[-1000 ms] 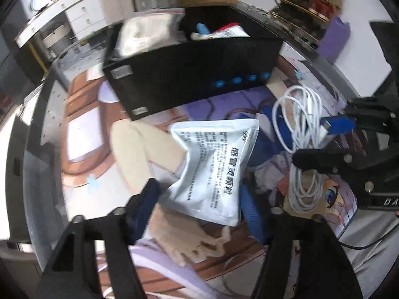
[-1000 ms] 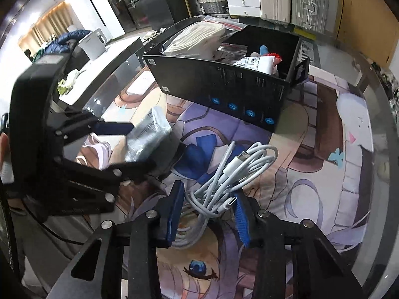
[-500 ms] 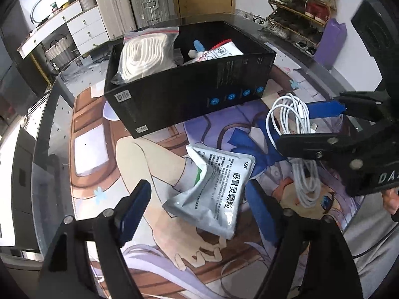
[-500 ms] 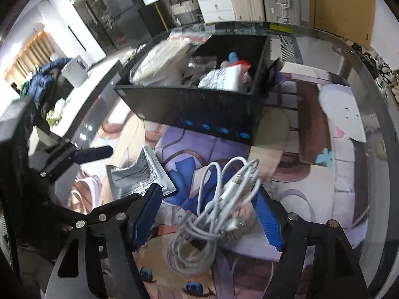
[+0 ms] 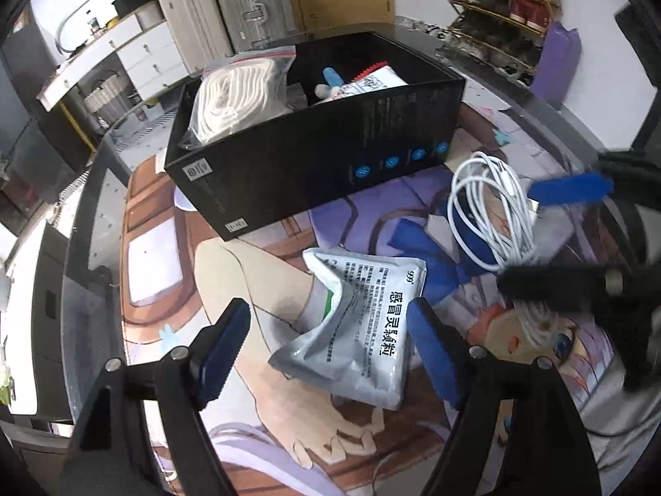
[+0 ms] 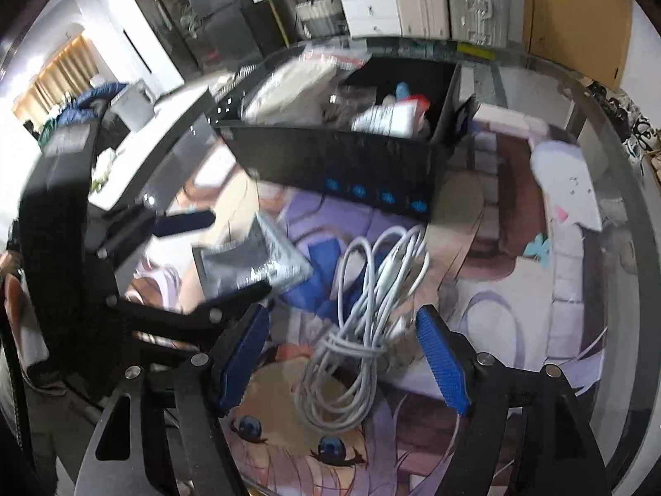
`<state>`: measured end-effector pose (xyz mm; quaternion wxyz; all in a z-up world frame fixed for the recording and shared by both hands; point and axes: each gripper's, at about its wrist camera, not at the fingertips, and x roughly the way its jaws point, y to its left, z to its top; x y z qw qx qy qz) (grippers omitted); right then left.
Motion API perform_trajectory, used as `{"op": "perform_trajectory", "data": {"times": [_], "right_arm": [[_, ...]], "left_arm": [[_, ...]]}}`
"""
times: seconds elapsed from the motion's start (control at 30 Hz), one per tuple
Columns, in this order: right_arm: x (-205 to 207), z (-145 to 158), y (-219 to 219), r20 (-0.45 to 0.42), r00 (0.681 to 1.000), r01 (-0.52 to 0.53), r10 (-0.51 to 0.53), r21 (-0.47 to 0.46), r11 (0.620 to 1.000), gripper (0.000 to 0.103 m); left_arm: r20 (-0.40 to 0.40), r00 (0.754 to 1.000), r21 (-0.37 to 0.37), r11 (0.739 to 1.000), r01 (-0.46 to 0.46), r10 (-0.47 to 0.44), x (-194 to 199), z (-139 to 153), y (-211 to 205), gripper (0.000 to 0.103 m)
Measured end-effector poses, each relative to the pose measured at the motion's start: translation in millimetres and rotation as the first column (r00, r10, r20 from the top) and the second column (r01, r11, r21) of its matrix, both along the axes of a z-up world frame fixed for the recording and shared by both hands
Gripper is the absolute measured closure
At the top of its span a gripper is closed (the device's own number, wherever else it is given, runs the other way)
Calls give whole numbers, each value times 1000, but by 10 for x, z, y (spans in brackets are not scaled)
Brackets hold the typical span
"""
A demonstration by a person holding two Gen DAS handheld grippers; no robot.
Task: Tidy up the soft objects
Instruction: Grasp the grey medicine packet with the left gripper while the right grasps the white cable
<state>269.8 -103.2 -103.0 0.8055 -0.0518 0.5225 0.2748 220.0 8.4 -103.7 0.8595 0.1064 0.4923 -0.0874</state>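
Blue pads line both tools; the left gripper [image 5: 330, 351] stands spread wide, its fingers either side of a crumpled silver packet [image 5: 355, 326] lying on the printed mat [image 5: 256, 281], gripping nothing; the right gripper [image 6: 343, 355] is likewise spread, straddling a coiled white cable [image 6: 363, 330] without pinching it; beyond both sits a black box [image 5: 314, 153]; only the left view clearly shows its bagged white cloth [image 5: 235, 99].

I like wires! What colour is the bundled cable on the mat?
White cable, clearest in the left wrist view.
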Motion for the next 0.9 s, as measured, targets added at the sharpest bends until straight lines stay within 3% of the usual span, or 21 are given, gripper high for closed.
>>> {"op": "perform_trajectory", "data": {"times": [0.17,0.2,0.23,0.37,0.43,0.47,0.5,0.53,0.6,0.9], "right_arm": [[-34,-101,131,18,999,-47,48,-46,998,28],[-54,-117,187,33,997,-69,72,-73,995,28],[-66,-135,224,42,996,-79,83,-98,992,28],[-117,-220,350,39,992,-114,122,-157,981,28],[-112,-239,366,37,992,-116,124,-168,979,28],[-113,-236,368,41,991,-116,125,-172,978,28],[-111,-232,371,45,991,-113,123,-174,978,28],[-107,-229,355,44,992,-109,118,-170,979,28],[-114,-212,326,38,993,-104,111,-158,982,28],[-83,-106,133,40,997,-67,73,-123,990,28]], "left_arm": [[-34,999,-52,999,-10,8,18,10,37,50],[-41,999,-66,998,-19,16,11,29,73,77],[-41,999,-58,998,-30,27,5,31,93,88],[-60,997,-78,996,-45,40,-4,28,171,88],[-52,998,-71,996,-45,42,-17,28,160,80],[-49,998,-69,996,-48,44,-23,28,157,69],[-42,998,-65,996,-56,53,-30,37,153,42],[-18,998,-62,996,-67,66,-48,65,154,32],[15,998,-63,997,-54,55,-72,125,128,24],[-14,998,-33,998,-57,56,-7,20,80,23]]}}
